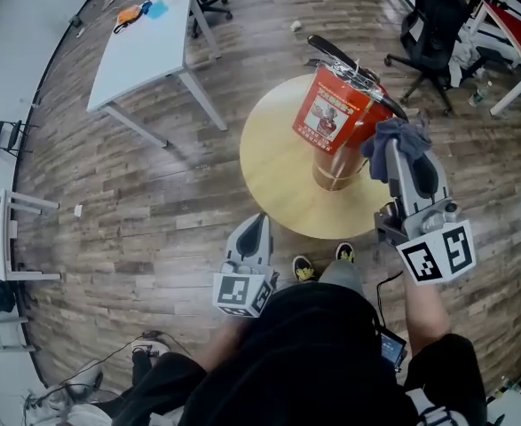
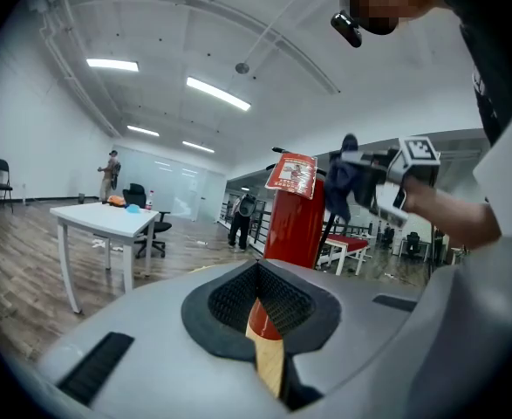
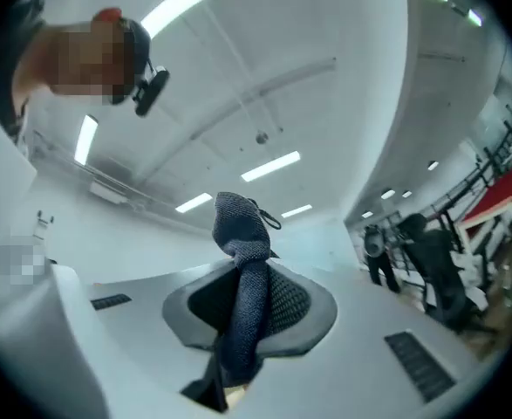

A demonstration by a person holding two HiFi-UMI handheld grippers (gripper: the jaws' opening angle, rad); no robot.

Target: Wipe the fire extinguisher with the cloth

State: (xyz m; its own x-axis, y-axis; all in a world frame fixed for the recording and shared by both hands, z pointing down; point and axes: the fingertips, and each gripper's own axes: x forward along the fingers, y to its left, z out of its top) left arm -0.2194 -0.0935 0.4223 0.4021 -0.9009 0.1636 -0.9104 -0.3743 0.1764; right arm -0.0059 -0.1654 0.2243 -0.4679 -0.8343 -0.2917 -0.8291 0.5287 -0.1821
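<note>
A red fire extinguisher with a black handle and a printed label stands on a round wooden table. My right gripper is raised at the extinguisher's right side and is shut on a blue-grey cloth, which bunches out past the jaws beside the cylinder's upper part. In the right gripper view the cloth hangs between the jaws and hides most of what lies ahead. My left gripper is held low at the table's near-left edge, shut and holding nothing. Its view shows the extinguisher ahead and the cloth.
A white rectangular table stands at the back left with small items on it. Black office chairs and a red-topped table are at the back right. The person's shoes are by the round table's near edge. Other people stand far off.
</note>
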